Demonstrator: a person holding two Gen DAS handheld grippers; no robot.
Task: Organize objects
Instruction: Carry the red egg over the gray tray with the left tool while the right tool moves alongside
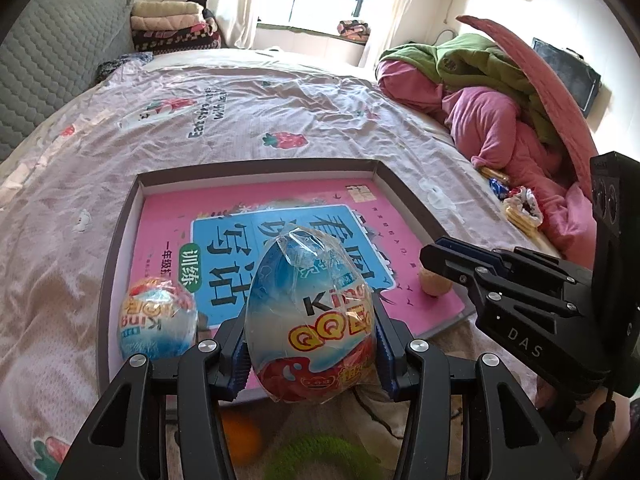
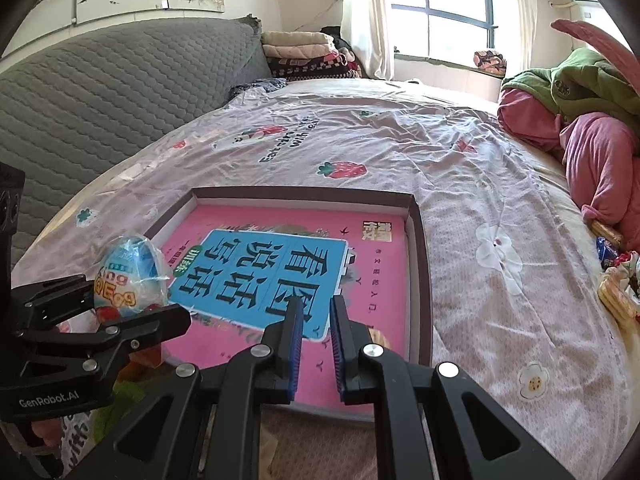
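My left gripper [image 1: 310,320] is shut on a large plastic-wrapped toy egg [image 1: 308,304] and holds it upright over the near edge of a shallow brown-rimmed box [image 1: 256,168]. A pink and blue book [image 1: 320,196] lies flat in the box. A second, smaller wrapped egg [image 1: 158,316] lies in the box's near left corner. A small beige item [image 1: 434,284] sits on the book under my right gripper [image 1: 430,254]. In the right wrist view my right gripper [image 2: 316,308] is shut with nothing in it, above the book [image 2: 376,264]. The held egg [image 2: 130,280] shows at the left.
The box [image 2: 304,192] rests on a bed with a strawberry-print sheet [image 2: 460,152]. Snack packets [image 2: 616,288] lie at the bed's right edge beside piled pink and green bedding [image 1: 500,92]. A grey padded headboard [image 2: 120,80] runs along the left. Orange [image 1: 240,436] and green [image 1: 320,456] things sit below my left gripper.
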